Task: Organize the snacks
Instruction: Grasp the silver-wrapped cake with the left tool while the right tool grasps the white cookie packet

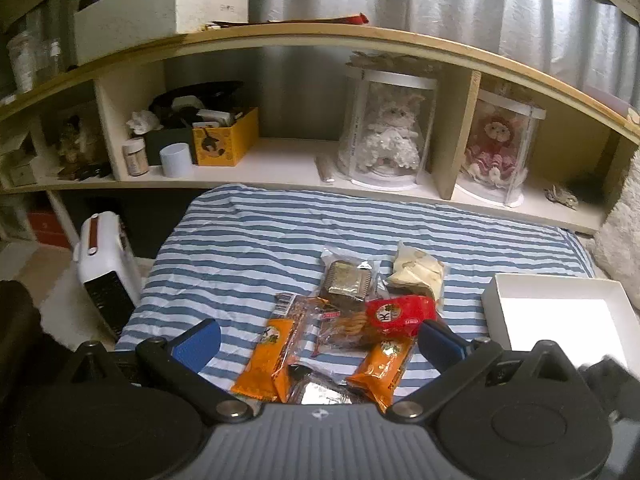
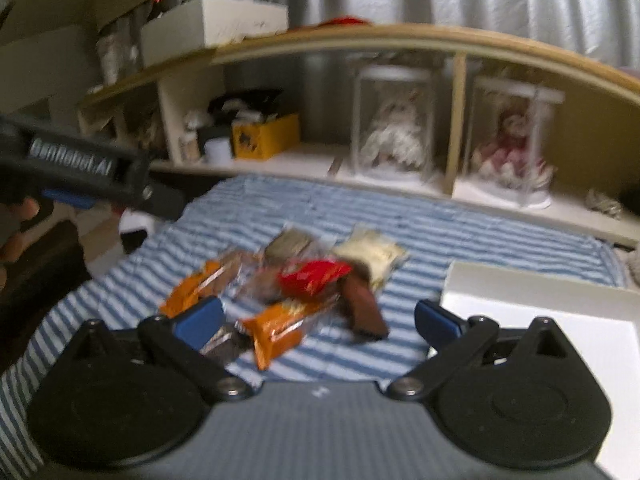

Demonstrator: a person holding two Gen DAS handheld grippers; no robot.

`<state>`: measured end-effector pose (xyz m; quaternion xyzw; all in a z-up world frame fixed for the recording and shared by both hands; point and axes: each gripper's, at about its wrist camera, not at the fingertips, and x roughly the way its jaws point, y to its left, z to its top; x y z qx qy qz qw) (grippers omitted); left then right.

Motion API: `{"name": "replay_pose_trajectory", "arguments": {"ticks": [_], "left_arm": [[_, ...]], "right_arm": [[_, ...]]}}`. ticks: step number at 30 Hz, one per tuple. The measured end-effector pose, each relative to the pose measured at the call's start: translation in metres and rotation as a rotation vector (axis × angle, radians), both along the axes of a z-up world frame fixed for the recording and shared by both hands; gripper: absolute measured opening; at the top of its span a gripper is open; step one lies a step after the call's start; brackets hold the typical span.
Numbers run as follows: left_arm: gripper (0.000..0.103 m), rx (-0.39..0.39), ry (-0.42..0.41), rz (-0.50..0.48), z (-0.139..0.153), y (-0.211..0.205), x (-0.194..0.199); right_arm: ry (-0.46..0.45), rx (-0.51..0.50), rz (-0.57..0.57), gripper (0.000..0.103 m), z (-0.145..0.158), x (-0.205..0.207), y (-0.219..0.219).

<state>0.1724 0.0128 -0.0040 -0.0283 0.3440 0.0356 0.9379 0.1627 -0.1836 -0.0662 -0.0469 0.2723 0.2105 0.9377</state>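
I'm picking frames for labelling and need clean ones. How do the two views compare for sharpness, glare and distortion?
Left wrist view: sharp, snack packets readable, but the white box is blown out and the shelf bows from the fisheye. Right wrist view: motion-blurred throughout, snacks smeared, same bowing.

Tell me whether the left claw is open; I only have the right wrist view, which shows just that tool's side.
Observer: Open and empty. The left claw hovers over the orange foil snack packets.
Operator: What lies beyond the red snack packet? Mine is blurred.
Observer: A clear-wrapped ridged brown biscuit.
Operator: Anything on the floor left of the blue-and-white striped bedding?
Observer: A white space heater with a dark grille.
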Motion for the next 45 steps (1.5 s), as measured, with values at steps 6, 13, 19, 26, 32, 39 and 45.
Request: {"name": "replay_pose_trajectory", "arguments": {"ticks": [6, 13, 19, 26, 32, 39, 45], "left_arm": [[0.103, -0.027, 0.009, -0.07, -0.017, 0.001, 0.01], [0.103, -0.107, 0.067, -0.144, -0.029, 0.003, 0.02], [0.103, -0.158, 0.153, -0.209, -0.042, 0.003, 0.027], [0.103, -0.169, 0.21, -0.229, -0.055, 0.008, 0.035], [0.103, 0.025, 0.265, -0.307, -0.072, -0.011, 0.037], [0.098, 0.176, 0.335, -0.355, -0.095, -0.022, 0.043], [0.078, 0.194, 0.388, -0.319, -0.113, -0.019, 0.05]], "right_arm": [[0.102, -0.08, 0.193, 0.103, -0.042, 0.003, 0.022], [0.206, -0.086, 0.286, 0.102, -0.075, 0.009, 0.042], [0.29, -0.063, 0.322, 0.092, -0.094, 0.013, 0.05], [0.351, -0.043, 0.34, 0.065, -0.091, -0.003, 0.045], [0.391, -0.007, 0.299, 0.065, -0.074, -0.027, 0.031], [0.458, -0.043, 0.333, 0.073, -0.072, -0.052, 0.021], [0.421, -0.075, 0.354, 0.081, -0.078, -0.052, 0.028]]}}
